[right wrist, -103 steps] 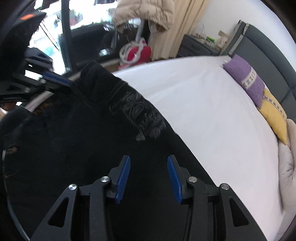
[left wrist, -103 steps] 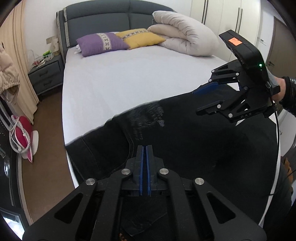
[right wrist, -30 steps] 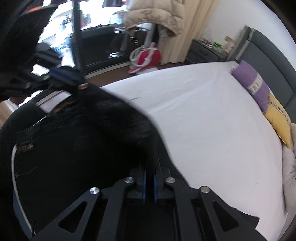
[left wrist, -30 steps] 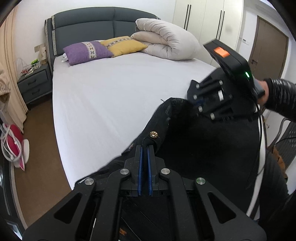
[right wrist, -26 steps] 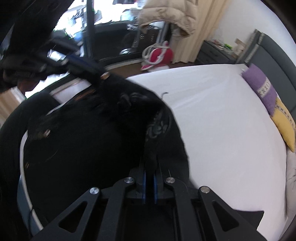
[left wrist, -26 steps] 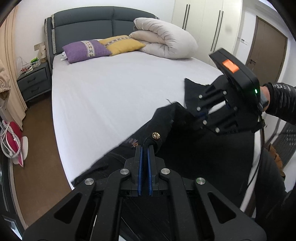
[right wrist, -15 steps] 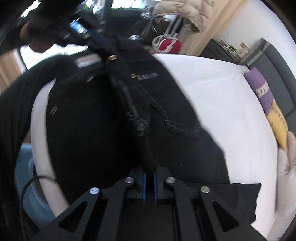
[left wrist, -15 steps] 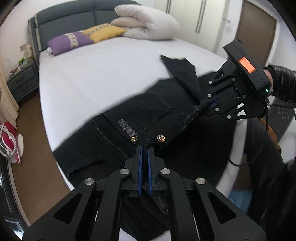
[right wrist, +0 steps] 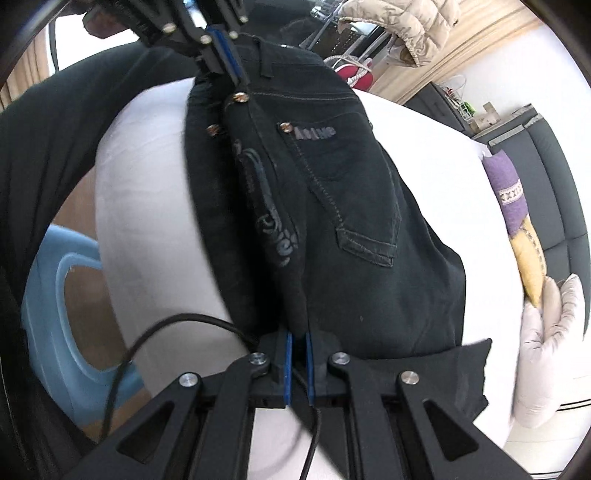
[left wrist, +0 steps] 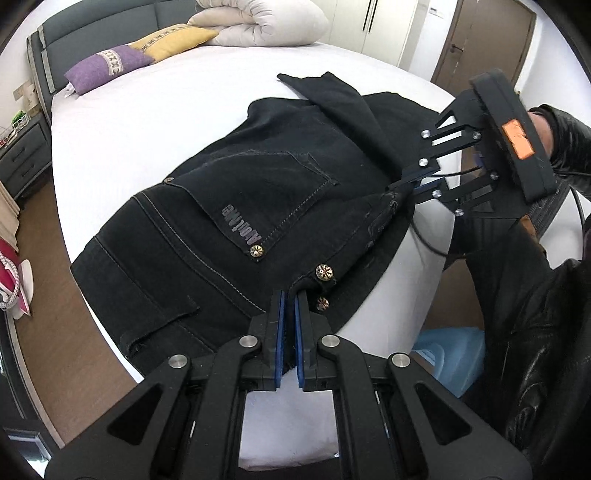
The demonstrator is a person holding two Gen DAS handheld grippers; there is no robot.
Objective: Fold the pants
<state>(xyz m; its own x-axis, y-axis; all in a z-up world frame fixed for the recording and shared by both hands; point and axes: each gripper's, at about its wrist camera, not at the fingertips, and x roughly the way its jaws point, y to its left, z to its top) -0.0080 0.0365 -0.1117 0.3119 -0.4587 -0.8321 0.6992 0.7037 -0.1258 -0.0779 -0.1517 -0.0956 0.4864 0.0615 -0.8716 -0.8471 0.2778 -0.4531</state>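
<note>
Black denim pants (left wrist: pixel 258 192) lie across the near corner of the white bed (left wrist: pixel 147 110), back pocket up, one leg end pointing toward the pillows. At the bottom of the left wrist view my left gripper (left wrist: pixel 290 295) is shut on the waistband by the brass buttons. My right gripper (left wrist: pixel 417 182) is shut on the same edge further right, over the bed's rim. In the right wrist view the pants (right wrist: pixel 351 206) stretch as a taut ridge from my right gripper (right wrist: pixel 298 338) up to my left gripper (right wrist: pixel 225 70).
A purple pillow (left wrist: pixel 107 68), a yellow pillow (left wrist: pixel 173 38) and a rolled duvet (left wrist: pixel 258 22) sit at the headboard. A nightstand (left wrist: pixel 22 158) stands on the left. A blue plastic stool (right wrist: pixel 62 302) is on the floor below the bed corner. A black sleeve (left wrist: pixel 535 295) and a cable are nearby.
Both grippers have carried the held edge across and down toward the near bed corner. The pants, bunched and lifted before, now lie spread flatter with the back pocket showing.
</note>
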